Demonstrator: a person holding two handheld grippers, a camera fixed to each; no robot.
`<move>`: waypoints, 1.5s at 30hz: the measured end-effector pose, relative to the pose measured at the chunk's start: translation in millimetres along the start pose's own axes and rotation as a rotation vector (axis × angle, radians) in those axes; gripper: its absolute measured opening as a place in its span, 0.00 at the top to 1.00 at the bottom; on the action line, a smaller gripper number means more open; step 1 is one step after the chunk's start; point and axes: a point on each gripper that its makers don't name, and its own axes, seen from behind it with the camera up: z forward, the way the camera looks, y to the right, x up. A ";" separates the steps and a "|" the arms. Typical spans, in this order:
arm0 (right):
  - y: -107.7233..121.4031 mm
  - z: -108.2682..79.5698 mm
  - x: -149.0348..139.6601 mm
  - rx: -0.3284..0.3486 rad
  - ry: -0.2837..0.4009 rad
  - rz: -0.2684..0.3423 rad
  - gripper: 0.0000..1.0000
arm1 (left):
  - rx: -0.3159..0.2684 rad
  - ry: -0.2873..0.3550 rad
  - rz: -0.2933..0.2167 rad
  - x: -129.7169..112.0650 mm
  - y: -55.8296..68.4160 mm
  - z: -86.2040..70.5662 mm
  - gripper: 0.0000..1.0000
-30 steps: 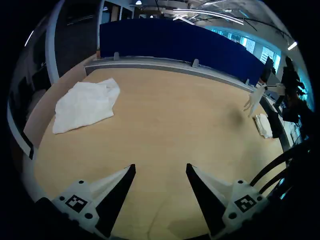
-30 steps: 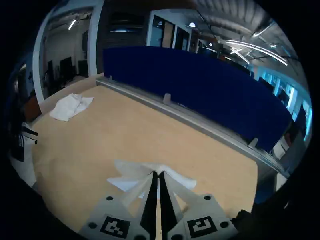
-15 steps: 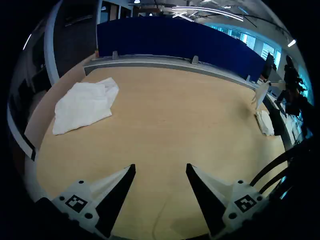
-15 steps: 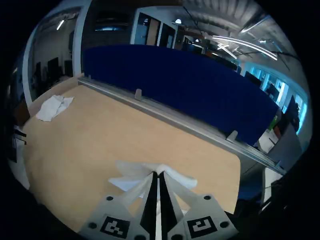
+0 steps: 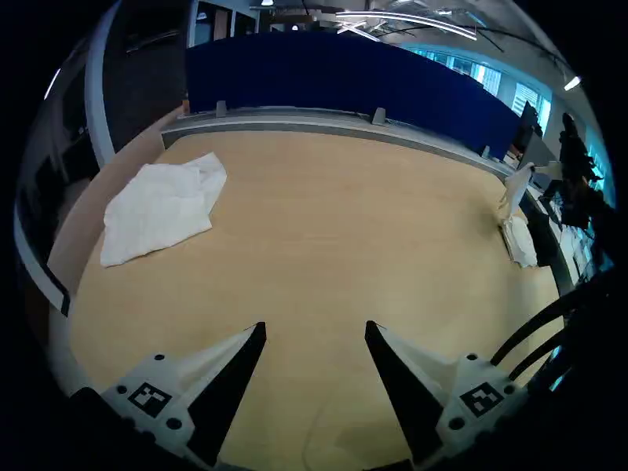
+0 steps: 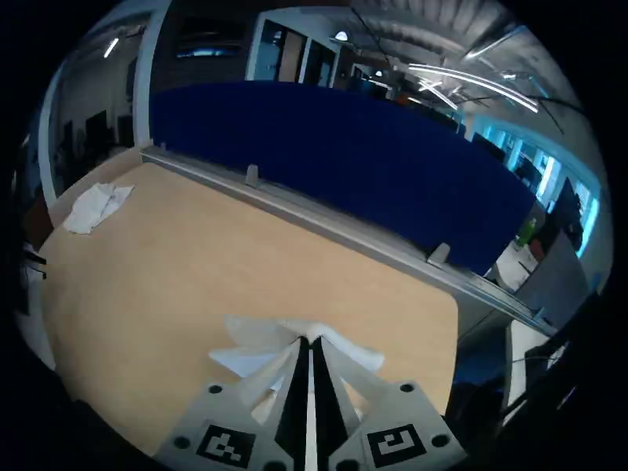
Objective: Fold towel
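Left gripper view: we note the left tool point(image 5: 314, 323) low at 6 o'clock, its two fingers spread wide with bare tabletop point(image 5: 330, 228) between them, released and holding nothing. A crumpled towel point(image 5: 161, 208), white, lies loose and unfolded at 10 o'clock, near the tabletop's far left corner and well apart from the tool. A grey rail point(image 5: 314, 124) runs along the far edge at 12 o'clock, with a blue partition point(image 5: 353, 74) standing behind it. At 3 o'clock, at the tabletop's right edge, a hanging white cloth point(image 5: 516, 188) is held upright just above a small white pile point(image 5: 520, 242); what holds it is too small and dim for us to tell. Black chair tubing point(image 5: 549, 326) curves in at 4 o'clock. Right gripper view: the right tool point(image 6: 310, 339) sits at 6 o'clock, fingers clenched together on a pinched towel point(image 6: 251, 336), whose white folds fan out to both sides of the fingertips above the tabletop point(image 6: 180, 259). The crumpled towel point(image 6: 94, 206) shows far off at 10 o'clock, near the corner. The grey rail point(image 6: 337, 228) and blue partition point(image 6: 353, 177) cross from 10 to 3 o'clock.
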 end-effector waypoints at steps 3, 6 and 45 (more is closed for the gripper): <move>2.2 -2.6 -3.4 -0.003 -0.004 -0.002 0.97 | -0.003 0.000 0.004 1.1 4.0 0.6 0.07; 3.4 -6.2 -7.1 -0.007 -0.007 -0.004 0.97 | -0.007 0.000 0.009 1.8 7.6 1.0 0.06; 10.0 -41.9 -252.7 -0.133 -0.343 0.256 0.97 | -0.036 -0.008 0.065 -0.3 31.5 -2.3 0.06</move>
